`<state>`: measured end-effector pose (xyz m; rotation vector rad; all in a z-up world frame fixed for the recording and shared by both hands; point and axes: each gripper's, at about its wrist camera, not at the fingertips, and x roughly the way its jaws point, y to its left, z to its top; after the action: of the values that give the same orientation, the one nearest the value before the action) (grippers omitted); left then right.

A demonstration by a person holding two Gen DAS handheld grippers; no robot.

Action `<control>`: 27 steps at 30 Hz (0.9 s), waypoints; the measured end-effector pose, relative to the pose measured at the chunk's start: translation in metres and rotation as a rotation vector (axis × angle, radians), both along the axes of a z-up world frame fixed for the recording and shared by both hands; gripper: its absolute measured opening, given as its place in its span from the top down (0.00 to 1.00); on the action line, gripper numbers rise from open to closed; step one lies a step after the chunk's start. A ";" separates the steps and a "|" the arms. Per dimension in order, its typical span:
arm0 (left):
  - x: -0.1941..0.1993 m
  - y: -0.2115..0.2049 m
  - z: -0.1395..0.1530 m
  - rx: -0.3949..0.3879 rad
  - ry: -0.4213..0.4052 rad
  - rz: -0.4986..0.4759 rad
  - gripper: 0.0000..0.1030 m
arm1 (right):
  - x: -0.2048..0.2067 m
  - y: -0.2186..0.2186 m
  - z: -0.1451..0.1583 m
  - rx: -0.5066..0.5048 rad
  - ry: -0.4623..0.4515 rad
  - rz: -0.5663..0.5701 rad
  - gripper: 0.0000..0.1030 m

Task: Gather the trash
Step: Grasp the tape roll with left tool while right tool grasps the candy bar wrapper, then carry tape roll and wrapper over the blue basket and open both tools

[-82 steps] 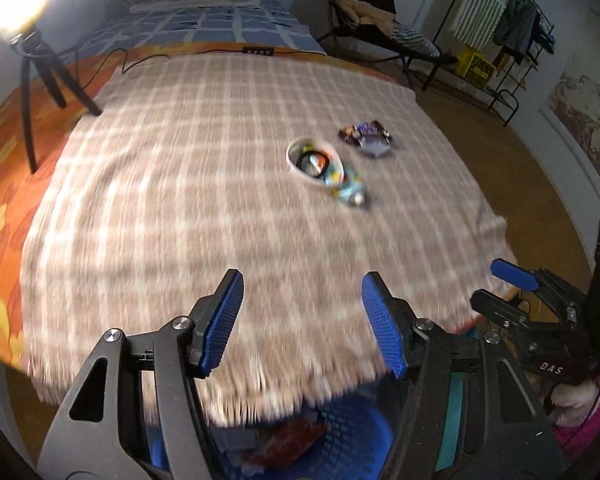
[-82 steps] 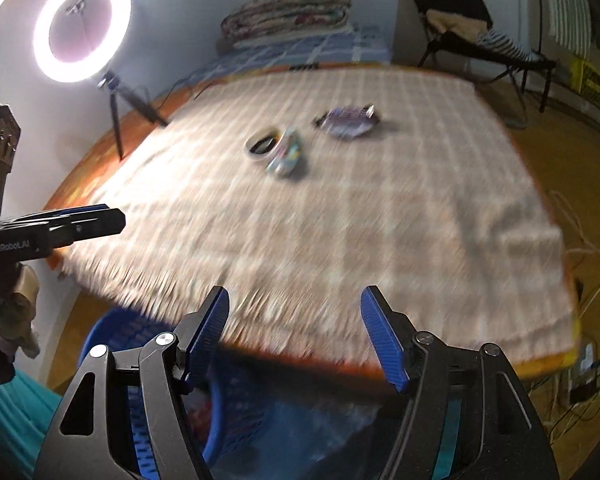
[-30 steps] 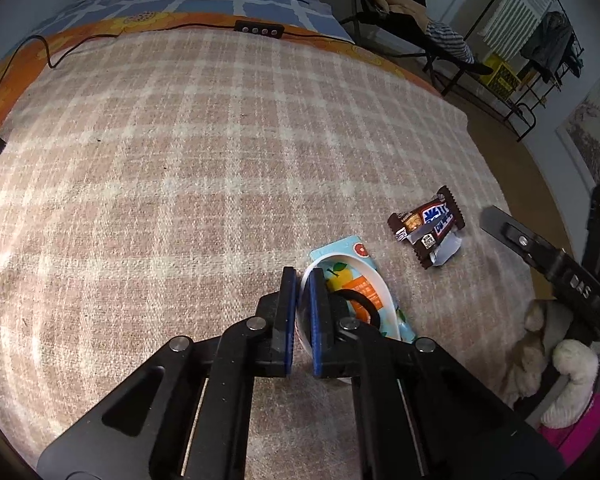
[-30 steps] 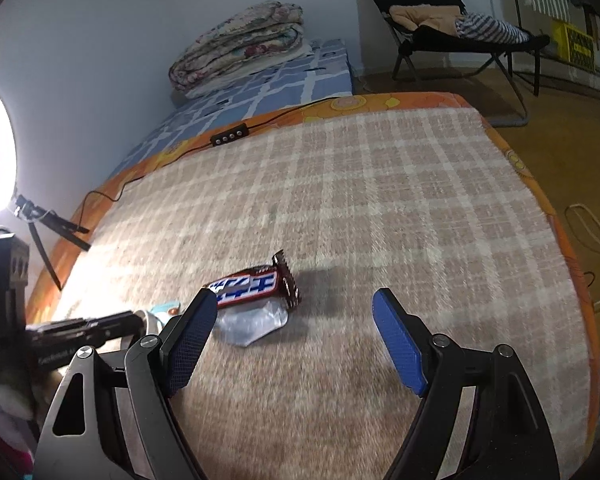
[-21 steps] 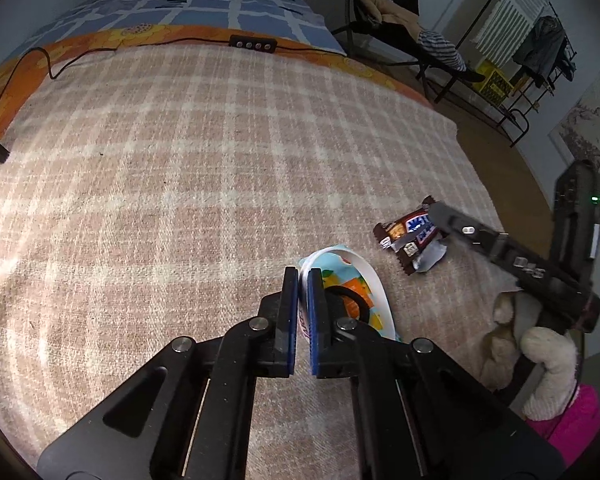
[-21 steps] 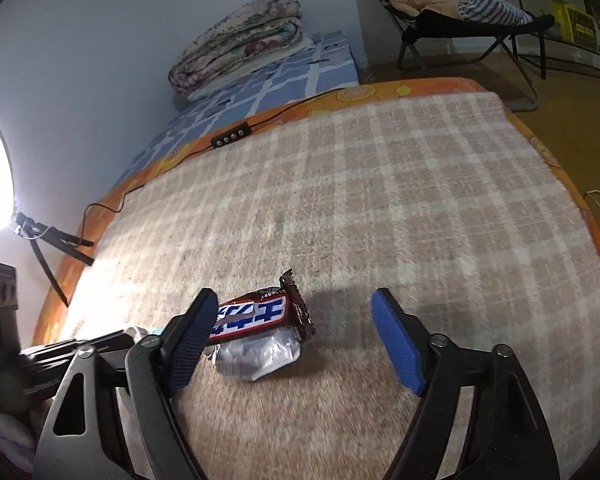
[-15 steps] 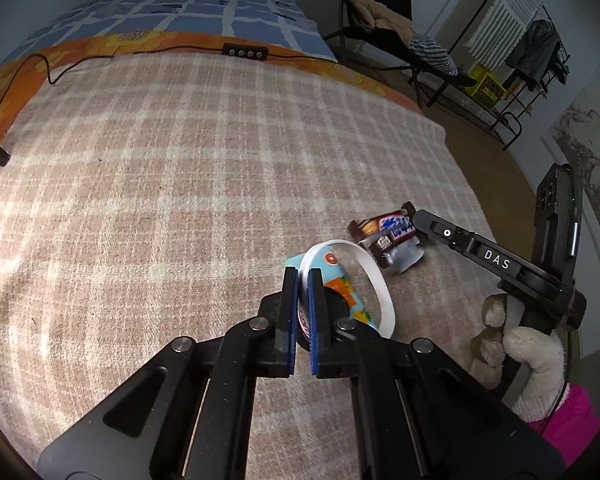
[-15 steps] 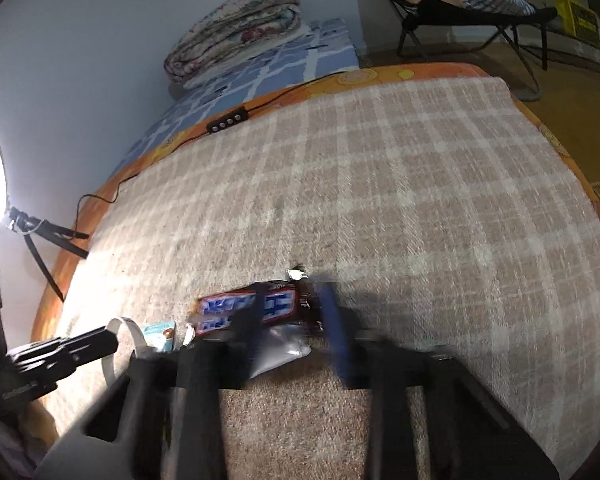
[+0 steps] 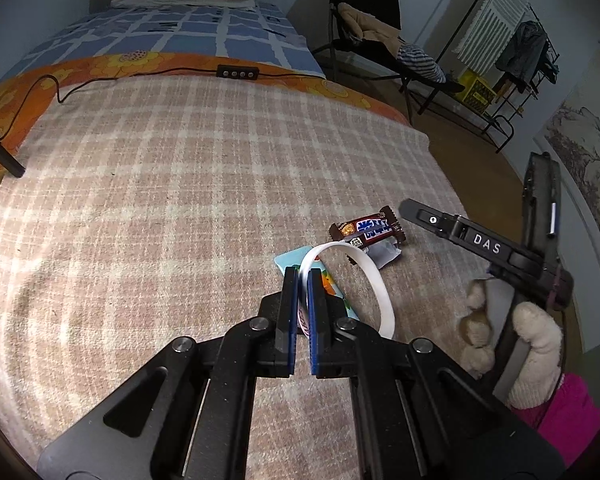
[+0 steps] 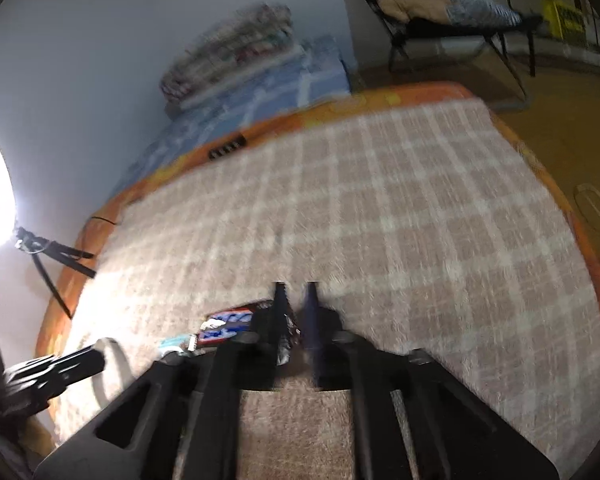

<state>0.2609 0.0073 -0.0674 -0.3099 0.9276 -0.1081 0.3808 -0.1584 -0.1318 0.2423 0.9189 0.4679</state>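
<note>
1. The left gripper (image 9: 303, 278) has its two blue pads almost together, and between them it pinches the near wall of a white tape ring (image 9: 374, 276). The ring stands on its edge and opens toward 1 o'clock from the gripper tips.
2. Under the ring lies a light blue snack packet (image 9: 296, 259) with an orange picture. It is flat on the checked blanket (image 9: 180, 184), and one of its corners shows at 11 o'clock from the left gripper's tips.
3. A brown chocolate bar wrapper (image 9: 367, 227) with a blue and white label lies at 1 o'clock from the ring, just beside it. A silver torn part of it touches the blanket near the ring.
4. In the left wrist view, the right gripper (image 9: 410, 206) comes in from 3 o'clock, with one dark finger marked "DAS", and its tip is just beside the right end of the wrapper.
5. The right wrist view is blurred. There the right gripper (image 10: 294, 308) has its fingers drawn close, with only a narrow gap. The end of the wrapper (image 10: 230, 324) reaches in at the left finger, but I cannot tell if the fingers really hold it.
6. The ring (image 10: 114, 364) and the left gripper appear at 8 o'clock in that same view, both blurred.
7. A black cable with a small controller (image 9: 237, 73) lies at 12 o'clock, on the far edge of the blanket.
</note>
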 end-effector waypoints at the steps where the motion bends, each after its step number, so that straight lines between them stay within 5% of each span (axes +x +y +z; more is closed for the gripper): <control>1: -0.001 0.001 0.001 0.005 -0.002 0.000 0.98 | 0.001 0.002 -0.002 0.002 -0.008 0.000 0.33; 2: -0.002 0.003 0.001 0.008 -0.004 0.001 0.98 | 0.000 0.005 -0.003 -0.004 -0.019 0.006 0.23; 8: -0.010 0.018 -0.001 0.014 0.000 0.009 0.98 | -0.002 0.042 -0.019 -0.089 -0.024 0.097 0.23; 10: -0.014 0.023 -0.002 0.015 0.000 0.012 0.98 | -0.008 0.053 -0.018 -0.110 -0.048 0.153 0.38; 12: -0.020 0.024 0.000 0.015 -0.003 0.015 0.98 | -0.011 0.060 -0.020 -0.143 -0.047 0.174 0.88; 13: -0.023 0.025 0.001 0.015 -0.005 0.016 0.98 | -0.013 0.061 -0.020 -0.142 -0.044 0.181 0.90; 27: -0.091 0.037 0.038 0.010 -0.067 0.033 0.98 | -0.077 0.049 0.041 -0.077 -0.167 0.196 0.97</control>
<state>0.1699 0.0442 -0.0292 -0.3109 0.8556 -0.0831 0.3036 -0.1097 -0.0912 0.0417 0.7989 0.6233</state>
